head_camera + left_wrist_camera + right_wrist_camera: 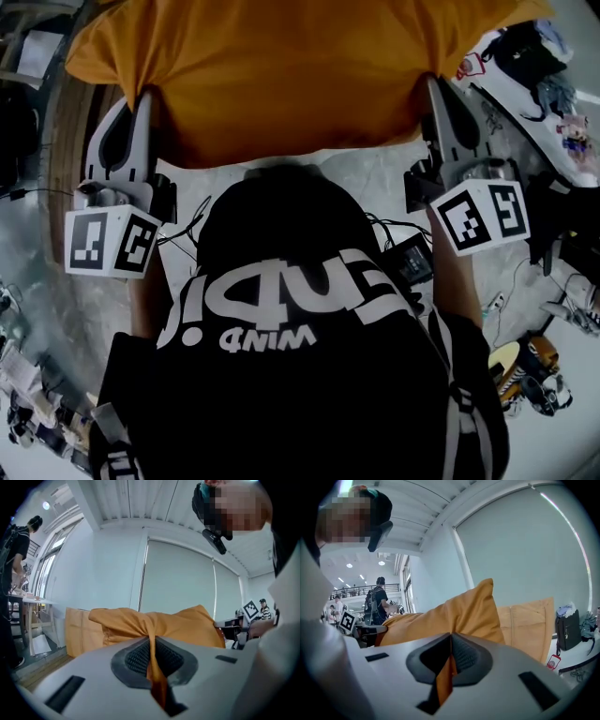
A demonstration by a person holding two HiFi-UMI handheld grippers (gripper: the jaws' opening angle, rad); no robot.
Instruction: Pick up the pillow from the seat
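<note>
Black top (281, 309) fills head view's middle, blocking sight of floor; left gripper (142, 101) and right gripper (434, 86) each clamped tight on corner of orange pillow (281, 66), held up between them; beyond: second cushion (529, 625), black bag (568, 630), bystander (377, 599)

Orange fabric pillow (291, 66) — plump, spread crosswise, one bunched corner clamped in the left gripper (145, 96), the other in the right gripper (434, 84).

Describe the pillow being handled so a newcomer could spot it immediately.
In the head view, look past the person's black shirt to the two grey grippers. The orange pillow stretches between them, its fabric pinched by the left gripper and the right gripper. Unlike the flat orange cushion behind it, it is plump and bunched at the pinches.
</note>
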